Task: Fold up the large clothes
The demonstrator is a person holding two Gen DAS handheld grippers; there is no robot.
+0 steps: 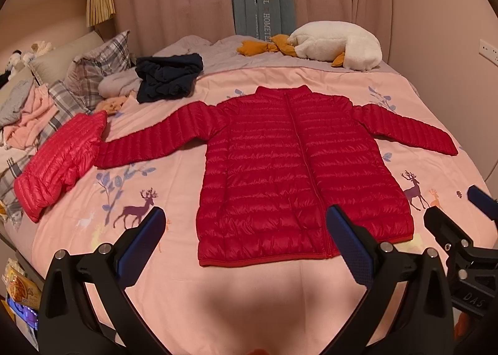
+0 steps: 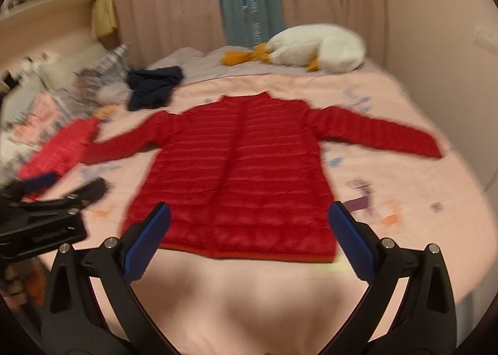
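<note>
Our left gripper (image 1: 246,246) hangs above the near hem of the red jacket (image 1: 298,168), fingers spread wide and holding nothing. Our right gripper (image 2: 249,240) is just as wide and empty. The jacket lies flat on the pink bed (image 1: 174,193), front up, sleeves out, beside a folded pink jacket (image 1: 59,165).

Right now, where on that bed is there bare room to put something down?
Bare pink sheet lies below the red jacket hem, near both grippers' fingers, and between its left sleeve and hem. Crowded: the pillow side, with the folded pink jacket and dark clothes.
</note>
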